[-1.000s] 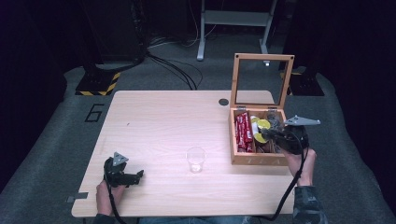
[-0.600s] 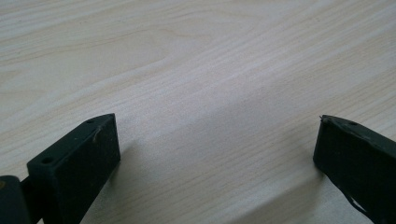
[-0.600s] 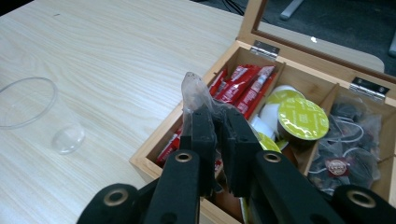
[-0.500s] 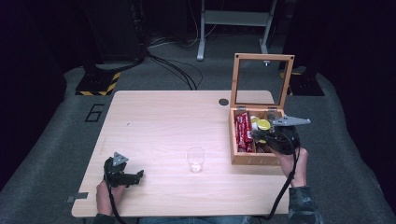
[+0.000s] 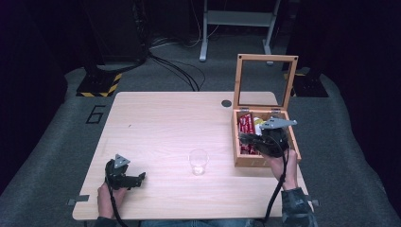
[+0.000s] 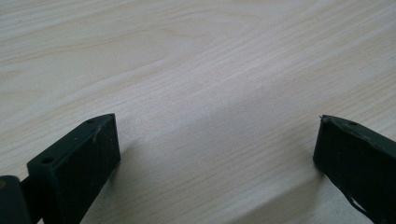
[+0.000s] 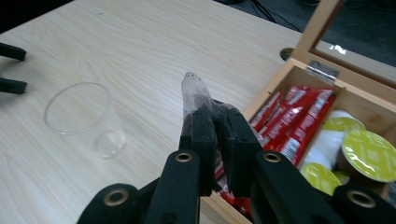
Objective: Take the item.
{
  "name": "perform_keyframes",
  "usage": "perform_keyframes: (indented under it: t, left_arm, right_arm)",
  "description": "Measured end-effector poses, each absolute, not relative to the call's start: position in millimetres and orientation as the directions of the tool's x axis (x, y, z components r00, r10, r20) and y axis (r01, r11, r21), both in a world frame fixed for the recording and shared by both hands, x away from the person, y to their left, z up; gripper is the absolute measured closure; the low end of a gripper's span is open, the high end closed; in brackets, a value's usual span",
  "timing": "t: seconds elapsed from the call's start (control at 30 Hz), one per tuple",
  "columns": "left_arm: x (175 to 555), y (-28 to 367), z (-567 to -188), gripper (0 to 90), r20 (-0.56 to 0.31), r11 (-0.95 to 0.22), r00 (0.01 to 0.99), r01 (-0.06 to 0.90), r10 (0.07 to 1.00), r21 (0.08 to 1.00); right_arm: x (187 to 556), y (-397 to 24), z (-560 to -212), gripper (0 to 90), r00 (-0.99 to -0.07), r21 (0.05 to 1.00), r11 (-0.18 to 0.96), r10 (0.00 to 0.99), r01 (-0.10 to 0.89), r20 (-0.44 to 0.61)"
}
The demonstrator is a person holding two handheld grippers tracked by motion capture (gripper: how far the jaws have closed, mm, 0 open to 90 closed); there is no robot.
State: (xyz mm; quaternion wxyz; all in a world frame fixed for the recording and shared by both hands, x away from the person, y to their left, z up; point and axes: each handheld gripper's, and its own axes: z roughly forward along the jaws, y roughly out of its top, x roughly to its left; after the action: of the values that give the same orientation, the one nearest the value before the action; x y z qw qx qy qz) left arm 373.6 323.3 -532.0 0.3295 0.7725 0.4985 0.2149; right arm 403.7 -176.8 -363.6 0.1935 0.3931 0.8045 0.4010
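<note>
My right gripper (image 7: pixel 215 122) jaws clamped on clear sachet (image 7: pixel 194 93), lifted from wooden box (image 5: pixel 246 161) lower right, bound for plastic cup (image 5: pixel 198 161) mid-surface. Left gripper (image 5: pixel 138 178) jaws wide, empty, parked lower left.

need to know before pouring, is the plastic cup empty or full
Empty: the clear cup stands upright and the table's wood shows through its bottom.

Table (image 5: pixel 161 127) bears cup (image 5: pixel 198 161) (clear), wooden box (image 5: pixel 263 160)
</note>
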Motion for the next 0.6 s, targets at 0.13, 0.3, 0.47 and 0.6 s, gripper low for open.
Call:
perform_keyframes:
  t: [0.13,0.3,0.47,0.6]
  left_arm:
    - [374,323,-532,0.1,0.004,-0.286,0.411,0.628,0.912,0.724]
    - [374,323,-532,0.1,0.004,-0.286,0.411,0.628,0.912,0.723]
    - [374,323,-532,0.1,0.004,-0.286,0.411,0.628,0.912,0.723]
    - [374,323,-532,0.1,0.004,-0.286,0.411,0.628,0.912,0.724]
  right_arm:
    - [404,-169,-362,84.4,-0.631,0.801,0.37,0.776,0.471,0.013]
    - [405,-149,-361,84.4,-0.675,0.804,0.392,0.738,0.447,0.015]
    - [404,-133,-362,84.4,-0.704,0.796,0.419,0.71,0.436,0.012]
    - [405,-125,-362,84.4,-0.718,0.795,0.432,0.696,0.426,0.007]
